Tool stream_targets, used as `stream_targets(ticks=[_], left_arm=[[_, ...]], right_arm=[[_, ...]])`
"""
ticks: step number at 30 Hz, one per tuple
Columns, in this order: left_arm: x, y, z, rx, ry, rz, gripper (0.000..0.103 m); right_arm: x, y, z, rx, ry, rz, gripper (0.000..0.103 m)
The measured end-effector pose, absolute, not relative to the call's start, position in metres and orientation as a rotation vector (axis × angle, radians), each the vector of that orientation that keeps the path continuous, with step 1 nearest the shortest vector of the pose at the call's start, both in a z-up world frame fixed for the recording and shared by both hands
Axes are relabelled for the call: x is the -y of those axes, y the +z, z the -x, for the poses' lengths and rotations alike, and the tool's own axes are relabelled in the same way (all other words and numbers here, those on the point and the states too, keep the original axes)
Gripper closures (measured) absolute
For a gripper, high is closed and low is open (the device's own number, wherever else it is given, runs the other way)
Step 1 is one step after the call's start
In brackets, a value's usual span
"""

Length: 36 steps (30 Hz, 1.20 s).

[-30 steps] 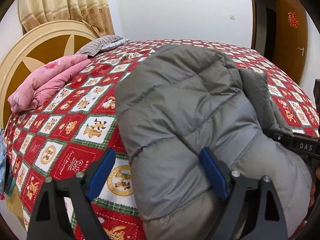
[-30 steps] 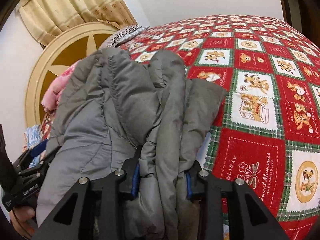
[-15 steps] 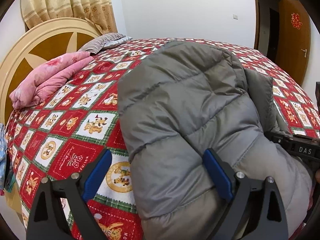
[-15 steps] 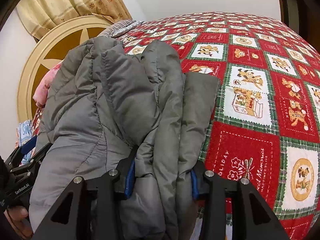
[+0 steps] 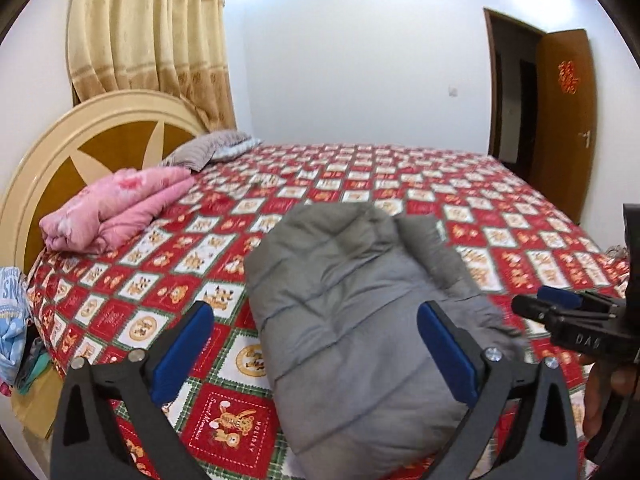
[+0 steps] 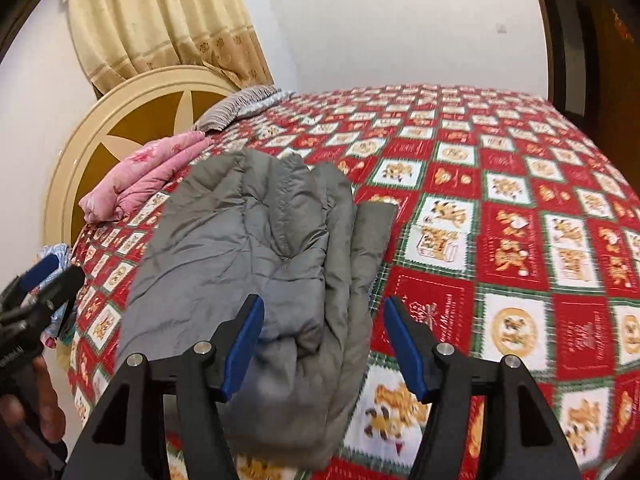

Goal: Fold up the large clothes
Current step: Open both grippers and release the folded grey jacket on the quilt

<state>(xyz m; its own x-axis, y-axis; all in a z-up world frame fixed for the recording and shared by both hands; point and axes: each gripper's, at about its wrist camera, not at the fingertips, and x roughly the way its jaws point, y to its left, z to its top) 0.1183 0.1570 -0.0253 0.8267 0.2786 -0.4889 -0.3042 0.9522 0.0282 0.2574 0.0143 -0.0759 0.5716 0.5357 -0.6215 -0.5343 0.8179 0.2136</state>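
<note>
A grey puffer jacket lies folded in a thick bundle on the red checked bedspread, near the bed's front edge. My left gripper hovers above and short of it. Its jaws are opening, very wide, and its blue pads touch nothing. In the right wrist view the jacket shows its stacked folds and a sleeve edge. My right gripper hangs over its near end with jaws opening and the pads clear of the fabric. Each gripper shows in the other's view: right gripper, left gripper.
A folded pink blanket and a striped pillow lie by the round headboard. Beige curtains hang behind it. A brown door stands open at the far right. Blue-white cloth hangs off the bed's left side.
Both grippers have risen and drawn back from the jacket. The right gripper let go of the jacket's folded edge and its jaws spread. The left jaws widened a little.
</note>
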Motion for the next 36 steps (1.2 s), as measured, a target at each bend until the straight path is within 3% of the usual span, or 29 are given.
stream_targets(ticks=[12, 36], left_arm=[[-0.142, -0.004, -0.100, -0.444, 0.281, 0.035, 0.000], [-0.145, -0.006, -0.098, -0.450, 0.296, 0.049, 0.000]], right_arm=[[0.008, -0.035, -0.224, -0.624, 0.628, -0.026, 0.040], [0.007, -0.036, -0.217, -0.622, 0.634, -0.028, 0.040]])
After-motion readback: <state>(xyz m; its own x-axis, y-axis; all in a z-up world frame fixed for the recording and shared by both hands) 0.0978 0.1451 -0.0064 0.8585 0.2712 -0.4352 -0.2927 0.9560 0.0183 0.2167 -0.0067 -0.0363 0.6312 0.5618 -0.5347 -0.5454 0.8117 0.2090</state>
